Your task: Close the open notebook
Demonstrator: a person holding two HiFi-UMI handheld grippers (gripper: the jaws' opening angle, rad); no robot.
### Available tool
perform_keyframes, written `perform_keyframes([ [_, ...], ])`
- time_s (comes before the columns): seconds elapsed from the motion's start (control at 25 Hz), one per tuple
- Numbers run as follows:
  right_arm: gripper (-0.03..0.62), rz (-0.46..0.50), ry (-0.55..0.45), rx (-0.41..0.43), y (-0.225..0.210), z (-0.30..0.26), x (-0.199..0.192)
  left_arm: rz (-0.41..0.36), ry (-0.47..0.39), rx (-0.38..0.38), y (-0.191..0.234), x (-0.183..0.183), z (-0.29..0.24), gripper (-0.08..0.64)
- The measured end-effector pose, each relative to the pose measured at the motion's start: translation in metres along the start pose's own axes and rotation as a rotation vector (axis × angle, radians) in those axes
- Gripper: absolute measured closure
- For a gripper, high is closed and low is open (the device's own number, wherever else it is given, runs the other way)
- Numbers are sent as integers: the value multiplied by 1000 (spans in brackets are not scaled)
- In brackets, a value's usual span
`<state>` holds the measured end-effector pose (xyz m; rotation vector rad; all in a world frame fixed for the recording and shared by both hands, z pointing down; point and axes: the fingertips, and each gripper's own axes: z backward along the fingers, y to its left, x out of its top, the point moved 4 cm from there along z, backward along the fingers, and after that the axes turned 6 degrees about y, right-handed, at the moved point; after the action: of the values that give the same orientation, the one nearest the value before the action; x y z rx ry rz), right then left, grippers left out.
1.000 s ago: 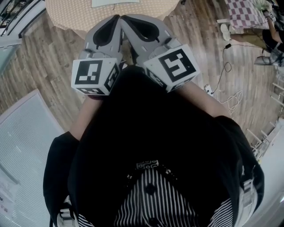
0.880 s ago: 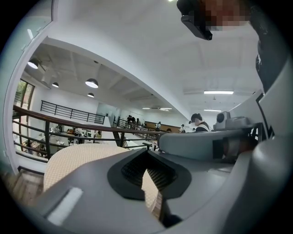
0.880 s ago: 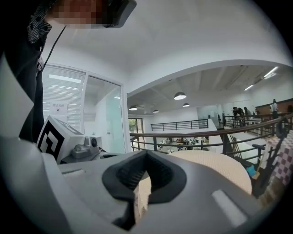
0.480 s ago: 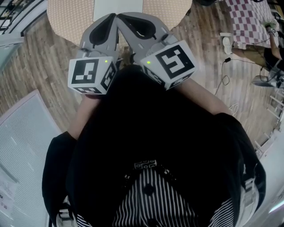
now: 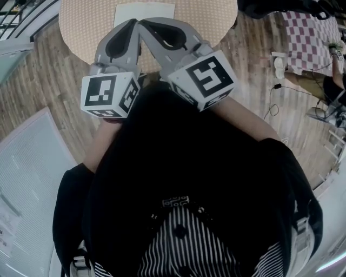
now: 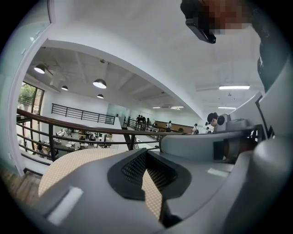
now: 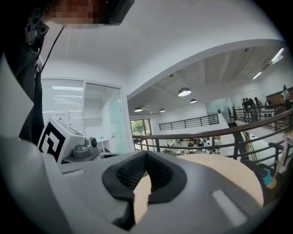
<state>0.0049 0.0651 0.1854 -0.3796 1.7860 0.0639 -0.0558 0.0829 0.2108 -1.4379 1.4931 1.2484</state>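
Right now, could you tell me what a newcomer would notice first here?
The left hand-held gripper and right hand-held gripper, both shut and empty, are held tip beside tip in the head view's upper centre. Just beyond them a white notebook lies on the round beige table.

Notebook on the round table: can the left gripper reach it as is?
Probably yes. The left gripper, shut and empty, is aimed at the table, close to the notebook, with nothing seen between them.
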Motion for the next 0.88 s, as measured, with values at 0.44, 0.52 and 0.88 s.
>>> perform_keyframes([
  [0.44,591,-85,14,45,-45,-9,-10,-2,35,59,2,8,-38,560],
  [0.52,591,-100,12,48,-53,-9,-11,-3,48,64,-1,8,-45,560],
  [0.88,591,-137,45,6,-78,-32,-17,26,101,10,19,0,-75,560],
])
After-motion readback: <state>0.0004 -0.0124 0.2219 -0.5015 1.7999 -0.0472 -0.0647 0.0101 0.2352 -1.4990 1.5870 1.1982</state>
